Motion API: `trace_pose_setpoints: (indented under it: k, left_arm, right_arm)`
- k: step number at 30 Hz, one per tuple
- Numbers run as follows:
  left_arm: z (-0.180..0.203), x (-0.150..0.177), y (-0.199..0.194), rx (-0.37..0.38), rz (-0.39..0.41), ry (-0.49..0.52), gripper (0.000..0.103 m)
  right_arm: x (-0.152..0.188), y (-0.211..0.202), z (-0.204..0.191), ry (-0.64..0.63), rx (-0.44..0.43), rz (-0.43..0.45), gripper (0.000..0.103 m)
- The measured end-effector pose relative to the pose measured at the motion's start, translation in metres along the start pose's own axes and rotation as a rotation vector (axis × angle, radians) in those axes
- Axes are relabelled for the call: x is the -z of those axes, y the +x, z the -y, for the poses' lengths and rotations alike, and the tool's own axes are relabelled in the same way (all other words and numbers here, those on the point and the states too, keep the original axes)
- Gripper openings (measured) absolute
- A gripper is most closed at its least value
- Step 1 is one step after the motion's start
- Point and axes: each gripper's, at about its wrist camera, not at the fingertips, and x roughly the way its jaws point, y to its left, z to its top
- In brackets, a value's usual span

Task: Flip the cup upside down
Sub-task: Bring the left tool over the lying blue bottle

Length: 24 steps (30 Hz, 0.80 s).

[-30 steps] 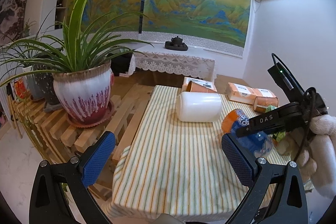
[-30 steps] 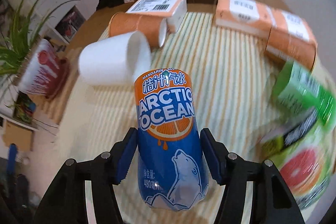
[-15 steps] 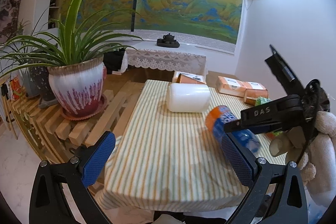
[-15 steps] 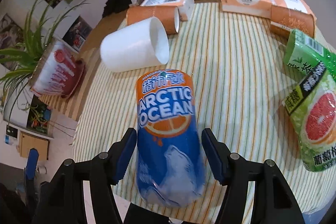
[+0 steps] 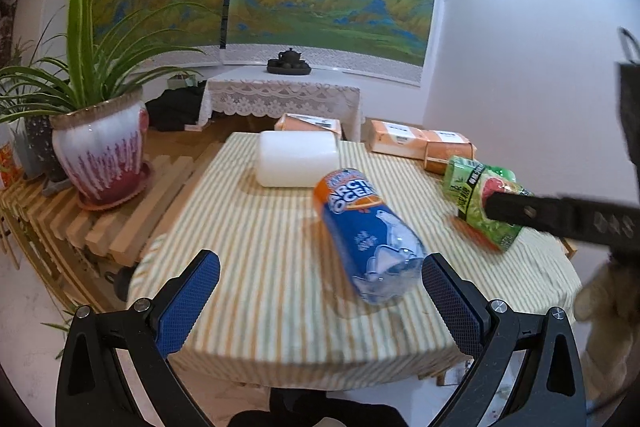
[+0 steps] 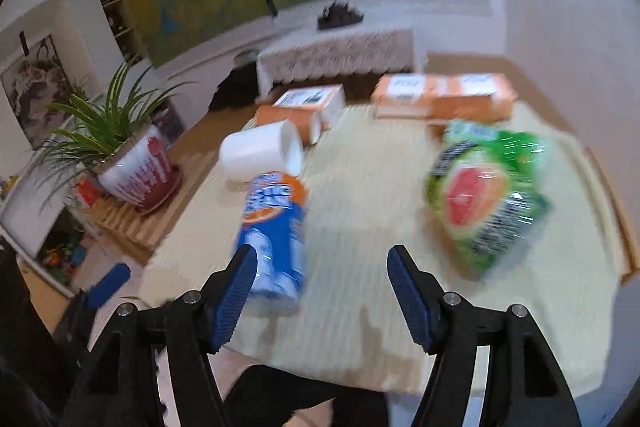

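A white cup point(image 5: 298, 164) lies on its side at the far side of the striped table point(image 5: 260, 267); it also shows in the right wrist view point(image 6: 260, 151), mouth facing right. A blue and orange Arctic Ocean bottle point(image 5: 366, 235) lies on the table in front of it, also seen blurred in the right wrist view point(image 6: 276, 235). My left gripper point(image 5: 320, 293) is open and empty above the table's near edge. My right gripper point(image 6: 322, 287) is open and empty, pulled back from the bottle; its arm shows at the right of the left wrist view point(image 5: 560, 217).
A green grapefruit drink bottle point(image 5: 482, 201) lies at the table's right. Orange boxes point(image 5: 416, 143) and an orange cup point(image 6: 286, 121) sit at the far edge. A potted plant point(image 5: 100, 151) stands on a wooden slat bench to the left.
My right gripper has opened and let go of the Arctic Ocean bottle, which now lies on the table. The right gripper has drawn back and up. The left gripper has pulled back a little.
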Motion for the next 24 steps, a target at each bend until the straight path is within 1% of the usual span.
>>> trace_pose_setpoints:
  k: [2,6,9,13,17,19,21,24]
  left_arm:
    - [0.002,0.002,0.003,0.006,-0.005,-0.016,0.102]
    - [0.002,0.008,0.009,0.002,-0.002,-0.082,0.102]
    - [0.006,0.013,0.012,-0.005,0.005,-0.106,0.102]
    - [0.021,0.015,0.021,-0.017,0.006,-0.092,0.102]
    - [0.031,0.015,0.030,-0.029,-0.001,-0.090,0.102]
    - [0.038,0.015,0.035,-0.042,0.004,-0.090,0.102]
    - [0.043,0.014,0.040,-0.047,0.003,-0.087,0.102]
    - [0.051,0.015,0.046,-0.060,0.004,-0.079,0.102]
  right_arm:
    - [0.013,-0.013,0.007,0.002,0.019,0.036,0.064]
    - [0.030,-0.028,0.017,-0.006,0.074,0.080,0.064]
    - [0.041,-0.036,0.019,-0.028,0.114,0.105,0.064]
    - [0.052,-0.044,0.022,-0.040,0.138,0.138,0.064]
    - [0.059,-0.052,0.022,-0.071,0.184,0.182,0.064]
    - [0.062,-0.055,0.022,-0.078,0.203,0.201,0.066]
    - [0.063,-0.058,0.024,-0.073,0.209,0.218,0.069]
    - [0.067,-0.061,0.027,-0.066,0.215,0.223,0.070]
